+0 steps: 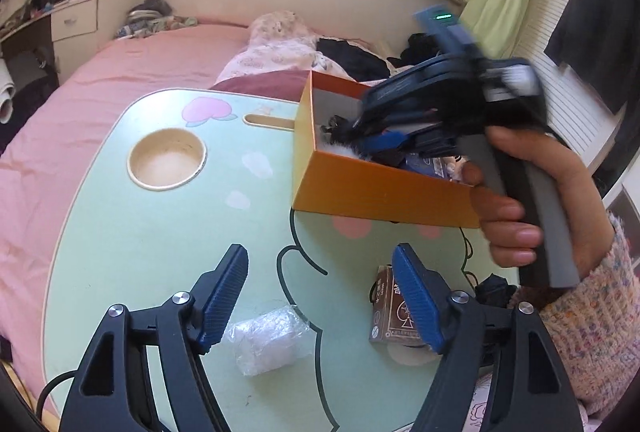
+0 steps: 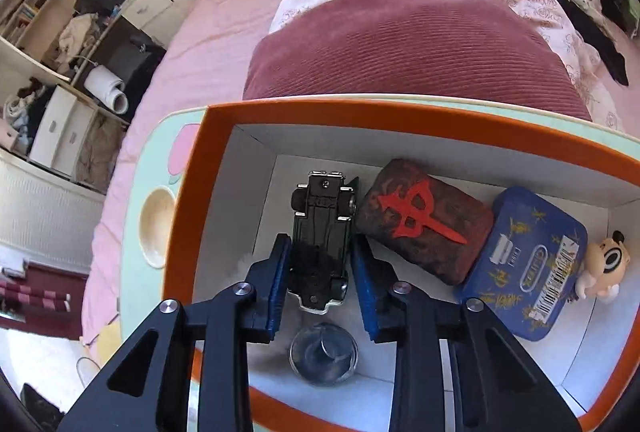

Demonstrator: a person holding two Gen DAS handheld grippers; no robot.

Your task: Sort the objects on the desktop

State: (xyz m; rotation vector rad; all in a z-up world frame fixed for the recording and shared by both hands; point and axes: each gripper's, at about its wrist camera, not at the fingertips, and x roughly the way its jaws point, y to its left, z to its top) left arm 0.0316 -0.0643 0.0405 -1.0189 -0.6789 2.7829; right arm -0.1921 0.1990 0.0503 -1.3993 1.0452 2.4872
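Note:
An orange box (image 2: 360, 107) with a white inside stands on the pale green lap table (image 1: 160, 232). My right gripper (image 2: 320, 244) reaches into the box, shut on a black toy car (image 2: 320, 207) that is turned belly up. In the left wrist view the right gripper (image 1: 348, 127) dips over the box wall (image 1: 380, 195), held by a hand (image 1: 512, 224). My left gripper (image 1: 318, 256) hangs open above the table. Below it lies a small plastic-wrapped white bundle (image 1: 268, 340). A brown card pack (image 1: 382, 312) lies by its right finger.
In the box lie a dark block with a red character (image 2: 424, 228), a blue tin (image 2: 528, 264), a small figurine (image 2: 604, 264) and a clear round lid or jar (image 2: 324, 354). The table has a round cup recess (image 1: 167, 157). A pink bed surrounds the table.

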